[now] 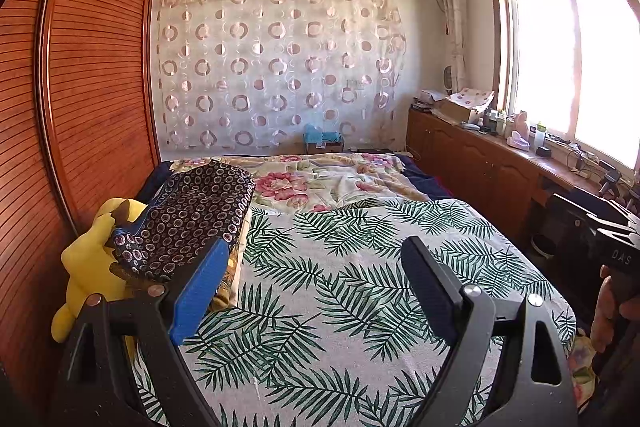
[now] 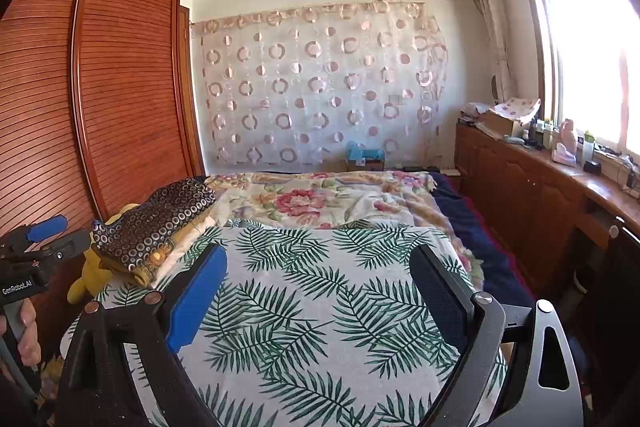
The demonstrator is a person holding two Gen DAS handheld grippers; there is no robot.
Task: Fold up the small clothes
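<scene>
Right, both tools are hovering over the palm-leaf cloth (image 1: 340,267) spread flat on the bed, and both are gaping wide: left gripper (image 1: 316,291) carrying nothing, right gripper (image 2: 320,291) carrying nothing. Beside it, the stack of folded clothes (image 2: 160,223) is sitting right at the cloth's far-left corner, so a careless grab there is risking snagging that stack or bunching the cloth.
</scene>
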